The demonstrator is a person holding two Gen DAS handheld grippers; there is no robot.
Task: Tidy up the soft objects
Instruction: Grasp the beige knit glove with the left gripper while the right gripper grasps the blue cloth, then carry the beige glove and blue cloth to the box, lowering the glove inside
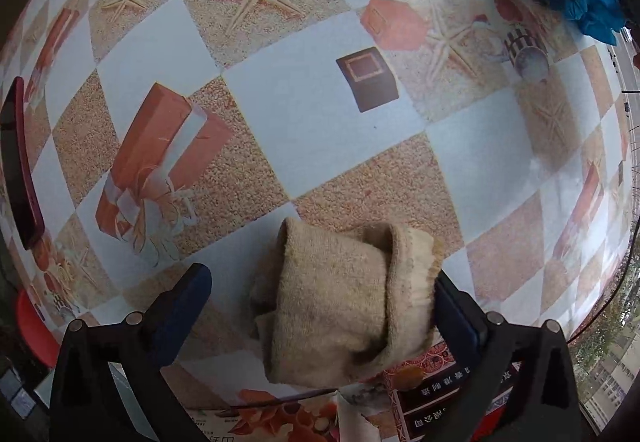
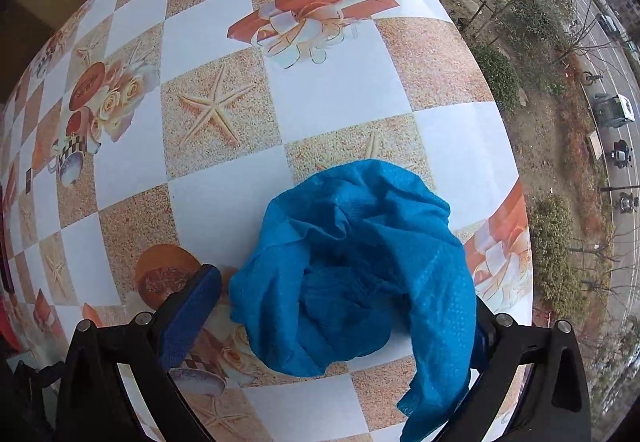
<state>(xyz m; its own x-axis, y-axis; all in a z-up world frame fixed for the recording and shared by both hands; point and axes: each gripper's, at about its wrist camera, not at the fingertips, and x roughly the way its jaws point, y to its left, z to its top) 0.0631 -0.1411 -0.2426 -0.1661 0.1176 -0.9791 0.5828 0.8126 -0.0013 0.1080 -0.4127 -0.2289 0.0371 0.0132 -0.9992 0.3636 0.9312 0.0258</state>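
1. Beige knit: rolled sock (image 1: pixel 340 302), lying on the patterned tablecloth (image 1: pixel 280 102) at the table's near edge, partly over a printed red box (image 1: pixel 424 394)
2. Left gripper (image 1: pixel 324 306): jaws wide apart, straddling the sock; right pad touches the cuff, left pad stands clear, so nothing is clamped
3. Key relation: the roll's long axis runs along the gripper's pointing line, between the fingers, so closing should pinch it across its width; left hand is the nearer
4. Blue crumpled cloth (image 2: pixel 352 266): on the tablecloth near the window-side edge
5. Right gripper (image 2: pixel 344 314): jaws spread around the cloth, a fold draped over the right finger; left pad apart, no grip
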